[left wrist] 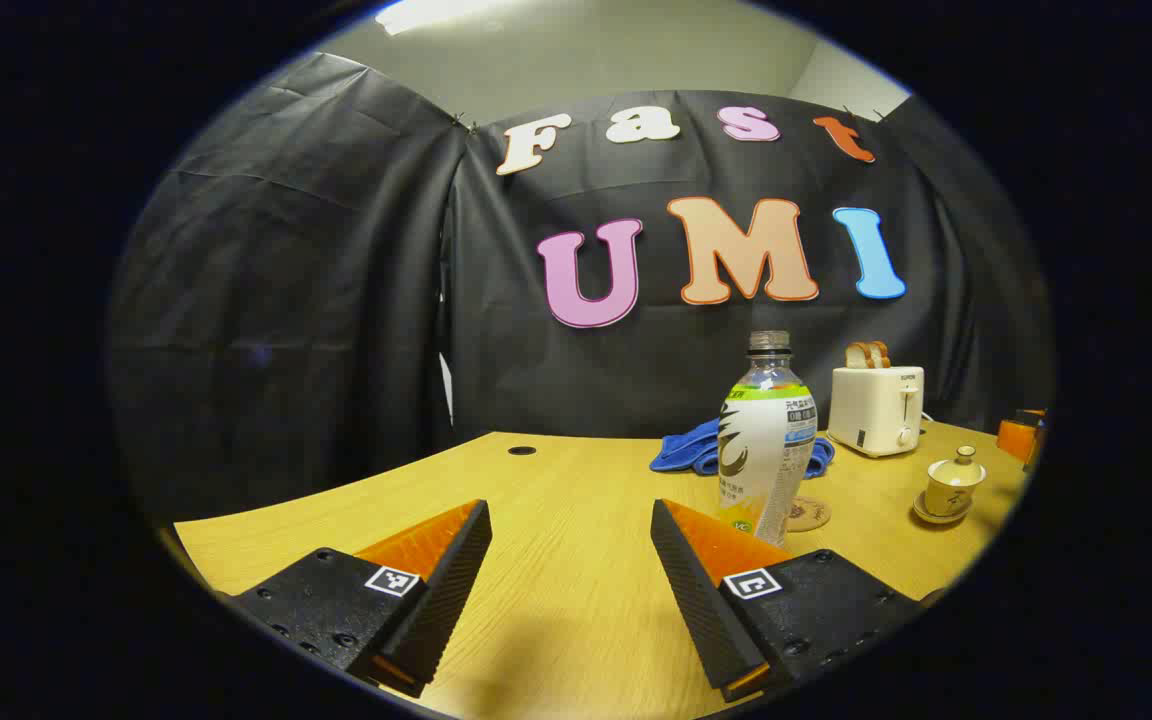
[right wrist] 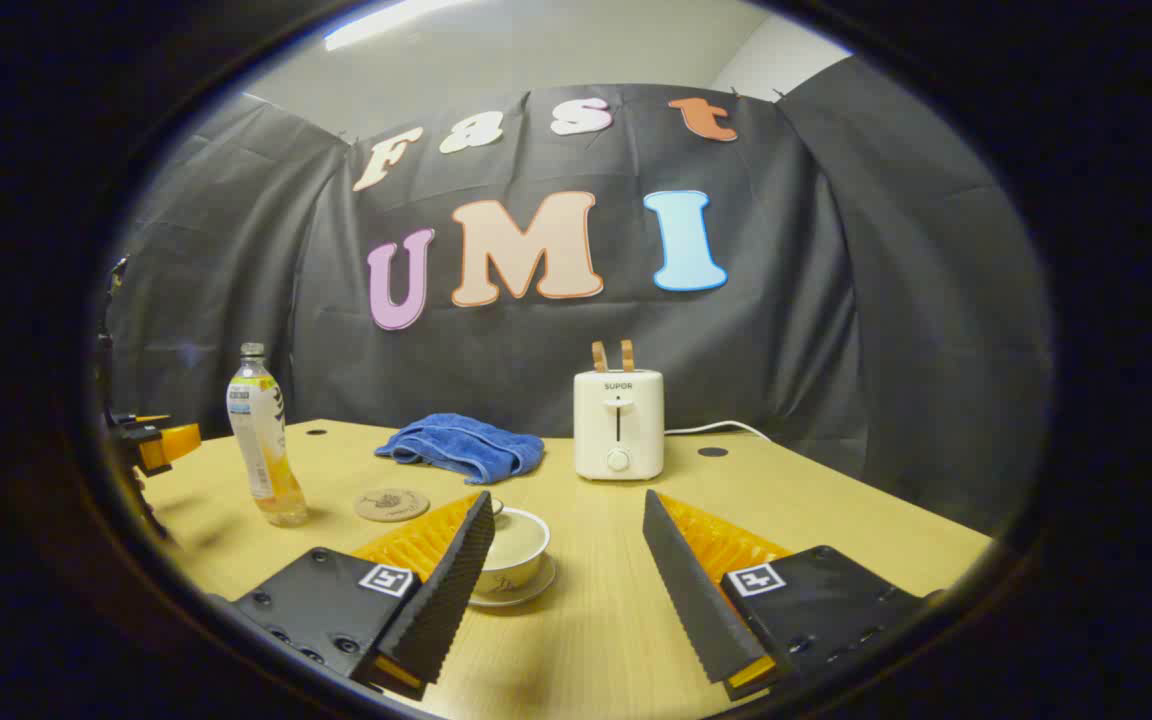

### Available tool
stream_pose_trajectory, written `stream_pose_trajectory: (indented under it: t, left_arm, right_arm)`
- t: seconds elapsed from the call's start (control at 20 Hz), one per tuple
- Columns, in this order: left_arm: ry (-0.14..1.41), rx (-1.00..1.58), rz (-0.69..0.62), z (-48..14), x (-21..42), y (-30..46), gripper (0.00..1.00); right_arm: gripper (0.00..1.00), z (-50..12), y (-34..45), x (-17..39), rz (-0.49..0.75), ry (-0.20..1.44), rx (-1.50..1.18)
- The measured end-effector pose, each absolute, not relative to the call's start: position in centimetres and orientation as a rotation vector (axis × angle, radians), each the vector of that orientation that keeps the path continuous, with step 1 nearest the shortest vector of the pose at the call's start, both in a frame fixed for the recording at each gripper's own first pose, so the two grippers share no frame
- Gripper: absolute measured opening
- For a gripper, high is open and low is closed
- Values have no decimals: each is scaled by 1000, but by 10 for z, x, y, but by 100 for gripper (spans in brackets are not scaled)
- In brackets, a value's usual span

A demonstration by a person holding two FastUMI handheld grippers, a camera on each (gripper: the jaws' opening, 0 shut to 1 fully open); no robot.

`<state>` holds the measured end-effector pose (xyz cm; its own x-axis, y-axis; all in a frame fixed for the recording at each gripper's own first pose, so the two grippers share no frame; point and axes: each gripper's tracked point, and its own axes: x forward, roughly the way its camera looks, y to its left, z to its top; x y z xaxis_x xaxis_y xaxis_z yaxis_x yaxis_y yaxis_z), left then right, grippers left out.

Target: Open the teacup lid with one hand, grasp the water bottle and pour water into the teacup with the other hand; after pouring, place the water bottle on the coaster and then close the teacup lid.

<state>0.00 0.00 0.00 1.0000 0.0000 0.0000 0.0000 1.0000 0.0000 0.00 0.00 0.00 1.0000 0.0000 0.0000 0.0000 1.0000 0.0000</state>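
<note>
The clear water bottle (left wrist: 768,440) with a white and green label stands upright on the wooden table (left wrist: 576,600), just beyond my left gripper's right finger. My left gripper (left wrist: 569,512) is open and holds nothing. A round cork coaster (left wrist: 808,513) lies right behind the bottle. The cream teacup (left wrist: 954,487) with its lid on sits on a saucer at the far right. In the right gripper view the teacup (right wrist: 516,550) is close in front, partly hidden by the left finger. My right gripper (right wrist: 566,500) is open around empty air, with the cup left of the gap. Farther left are the bottle (right wrist: 261,440) and coaster (right wrist: 391,504).
A white toaster (right wrist: 619,425) with bread slices stands at the back, its cord trailing right. A crumpled blue towel (right wrist: 461,447) lies behind the coaster. The left gripper (right wrist: 151,440) shows at the left edge of the right gripper view. The black cloth wall closes the table's far side.
</note>
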Motion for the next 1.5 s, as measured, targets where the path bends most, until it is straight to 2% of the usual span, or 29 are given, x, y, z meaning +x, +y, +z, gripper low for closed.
stream_pose_trajectory:
  t: [1.05, 1.35, 1.45, 1.5]
  left_arm:
    - [0, 0, 0, 0, 2, -1, 94]
    - [-1, 0, -3, -1, 2, -2, 94]
    - [-1, 0, -4, 0, 2, -2, 91]
    - [-1, 0, -5, 0, 2, -2, 91]
  right_arm:
    - [100, 0, 2, 0, 12, 2, 0]
    - [100, -1, 13, 0, 68, 8, 1]
    - [100, -2, 17, 2, 88, 11, 0]
    - [94, -2, 20, 2, 102, 11, 0]
